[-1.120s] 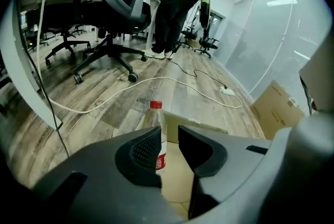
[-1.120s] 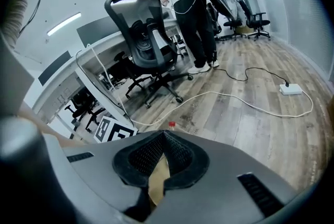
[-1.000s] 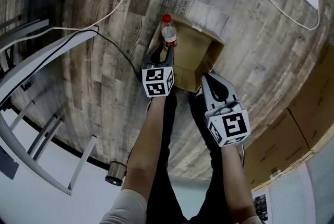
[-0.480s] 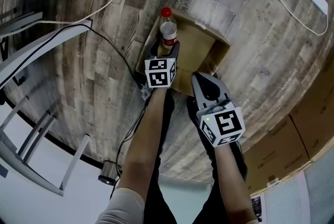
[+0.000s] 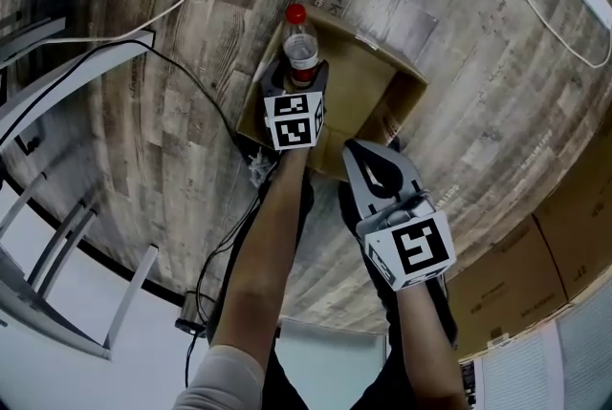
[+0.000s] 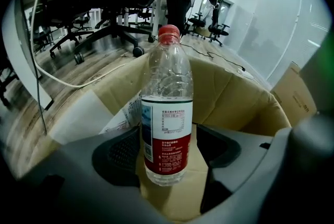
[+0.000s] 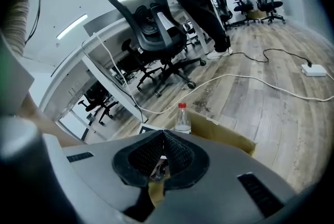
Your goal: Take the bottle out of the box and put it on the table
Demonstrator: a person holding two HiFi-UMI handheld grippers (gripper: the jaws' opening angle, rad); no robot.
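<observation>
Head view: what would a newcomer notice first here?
A red-capped bottle stands upright in the open cardboard box on the wood floor, at top centre. The left hand-held gripper straddles it, jaws opening with the bottle between them. The right hand-held gripper, jaws together, hangs by the box's near edge.

Red-capped bottle (image 5: 300,53) stands upright in cardboard box (image 5: 371,95).

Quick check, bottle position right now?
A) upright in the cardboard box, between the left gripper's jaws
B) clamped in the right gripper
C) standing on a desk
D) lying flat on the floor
A: the bottle stands upright inside the box, between the jaws of the left gripper, which are opening and not clamped on it.
</observation>
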